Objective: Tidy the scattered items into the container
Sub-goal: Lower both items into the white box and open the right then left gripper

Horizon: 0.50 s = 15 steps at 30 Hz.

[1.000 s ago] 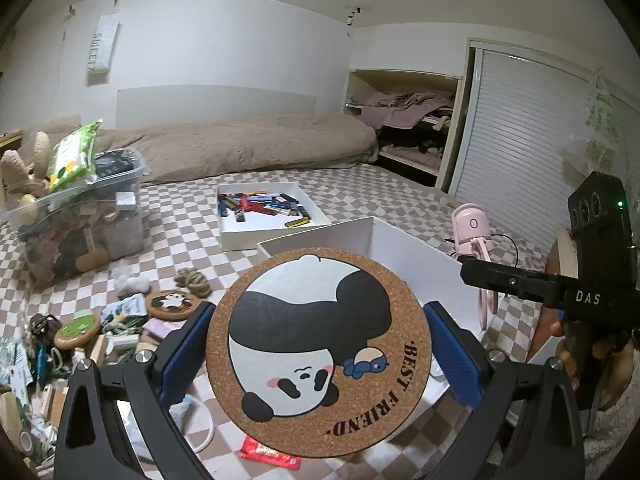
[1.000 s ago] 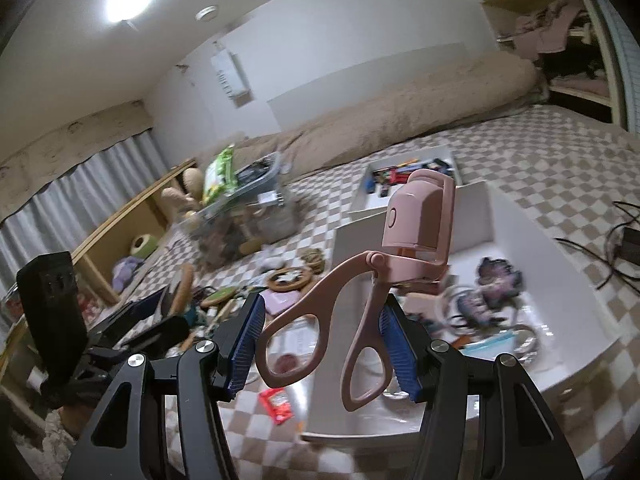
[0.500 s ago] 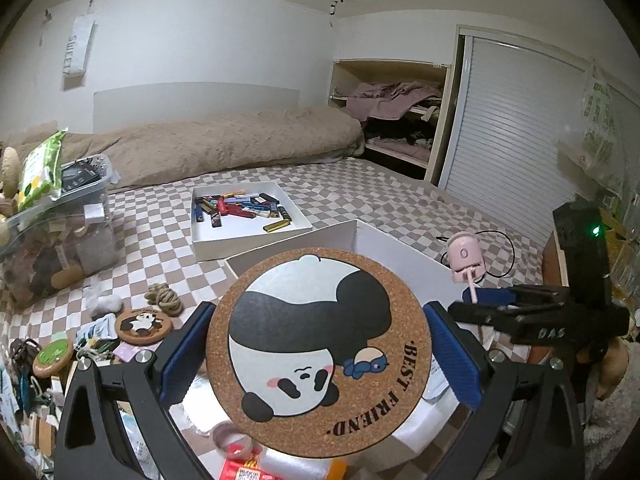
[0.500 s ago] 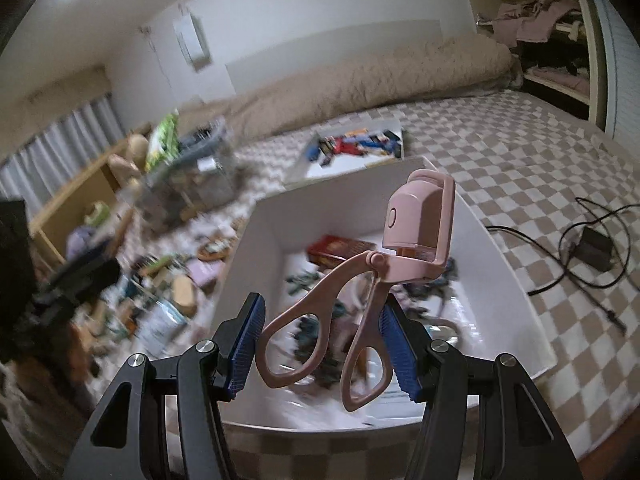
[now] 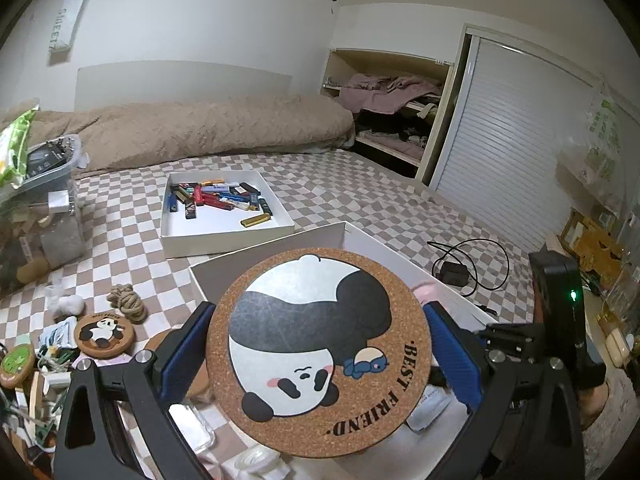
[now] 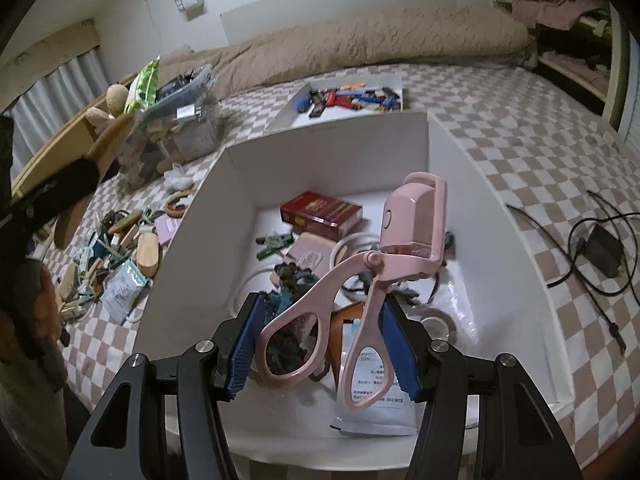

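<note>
While your right gripper (image 6: 326, 344) hangs over the white box (image 6: 500, 216), its blue pads are clamped on the two loop handles of a pink eyelash curler (image 6: 404, 232), whose head tips up and away above the box's floor. Inside the box, beyond the curler's head, lies a dark red carton (image 6: 322, 213); a white printed pouch (image 6: 376, 404) lies at the box's near wall, under the curler's handles. Past the box's far wall sits a shallow white tray (image 6: 298, 114) of small colourful sticks.

Your left gripper (image 5: 320, 354) grasps a round cork coaster (image 5: 319, 350) printed with a panda and "BEST FRIEND", the pads pressing its left and right edges. The coaster's face hides most of the box, so whether it hangs over the box's interior or just before its near wall is hard to say. Left of the box, on the checked cover, lie a second panda coaster (image 5: 105, 336) and a knot of rope (image 5: 127, 301).
</note>
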Motion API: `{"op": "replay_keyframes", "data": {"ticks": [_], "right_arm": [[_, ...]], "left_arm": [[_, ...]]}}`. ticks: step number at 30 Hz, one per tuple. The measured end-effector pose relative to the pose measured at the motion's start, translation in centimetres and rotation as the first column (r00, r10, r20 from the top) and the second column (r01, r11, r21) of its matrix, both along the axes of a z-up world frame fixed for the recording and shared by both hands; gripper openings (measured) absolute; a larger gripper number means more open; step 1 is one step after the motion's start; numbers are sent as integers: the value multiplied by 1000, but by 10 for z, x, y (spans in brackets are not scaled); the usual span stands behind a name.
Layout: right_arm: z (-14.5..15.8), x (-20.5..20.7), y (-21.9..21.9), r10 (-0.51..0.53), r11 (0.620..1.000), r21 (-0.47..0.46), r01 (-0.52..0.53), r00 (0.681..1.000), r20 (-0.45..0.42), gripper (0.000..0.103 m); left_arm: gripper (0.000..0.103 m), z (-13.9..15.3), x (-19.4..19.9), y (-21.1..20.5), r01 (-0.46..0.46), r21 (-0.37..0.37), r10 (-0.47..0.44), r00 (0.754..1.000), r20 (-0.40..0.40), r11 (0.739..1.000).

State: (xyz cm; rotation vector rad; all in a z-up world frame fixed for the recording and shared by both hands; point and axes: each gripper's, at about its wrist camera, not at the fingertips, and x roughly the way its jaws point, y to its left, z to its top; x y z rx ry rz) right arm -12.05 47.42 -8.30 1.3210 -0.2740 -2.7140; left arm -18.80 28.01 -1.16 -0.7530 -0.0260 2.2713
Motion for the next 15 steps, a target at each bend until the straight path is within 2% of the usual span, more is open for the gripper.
{"op": "replay_keyframes", "data": {"ticks": [6, 15], "right_arm": [[0, -5, -2, 13, 1000, 20, -13, 1000, 14, 59], [8, 4, 1, 25, 999, -19, -25, 999, -29, 59]], "left_arm": [[101, 1, -20, 17, 15, -35, -15, 1000, 13, 999], [101, -16, -37, 61, 49, -155, -45, 999, 28, 987]]}}
